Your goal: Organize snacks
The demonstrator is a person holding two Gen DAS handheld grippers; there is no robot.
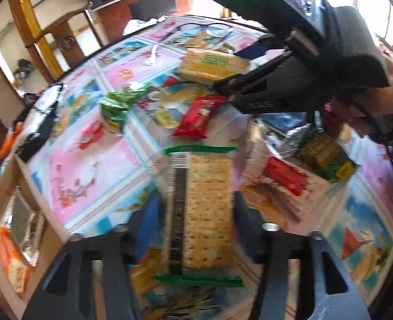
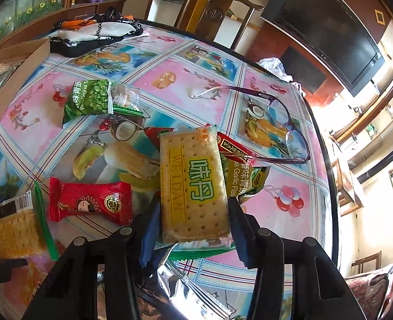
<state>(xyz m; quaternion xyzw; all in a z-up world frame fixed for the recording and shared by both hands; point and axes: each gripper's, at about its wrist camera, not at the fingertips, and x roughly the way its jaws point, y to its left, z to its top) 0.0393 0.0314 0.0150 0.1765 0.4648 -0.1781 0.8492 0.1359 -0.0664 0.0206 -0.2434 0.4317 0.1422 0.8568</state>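
My left gripper (image 1: pixel 196 229) is shut on a long cracker pack with green ends (image 1: pixel 204 213), held above the table. My right gripper (image 2: pixel 193 213) is shut on a yellow Weidan cracker pack (image 2: pixel 193 184); that pack also shows in the left wrist view (image 1: pixel 212 65), with the right gripper's body above it. On the table lie a red candy pack (image 2: pixel 89 202), a green pea pack (image 2: pixel 89 98), and a garlic pea pack (image 2: pixel 247 178). The red pack also shows in the left wrist view (image 1: pixel 196 117).
Purple glasses (image 2: pixel 281 122) lie at the far right of the table. A cardboard box (image 1: pixel 15 186) stands off the left edge. A silver bag with snacks (image 1: pixel 289 160) lies at the right. A black-and-white cloth (image 2: pixel 97 34) lies at the far edge.
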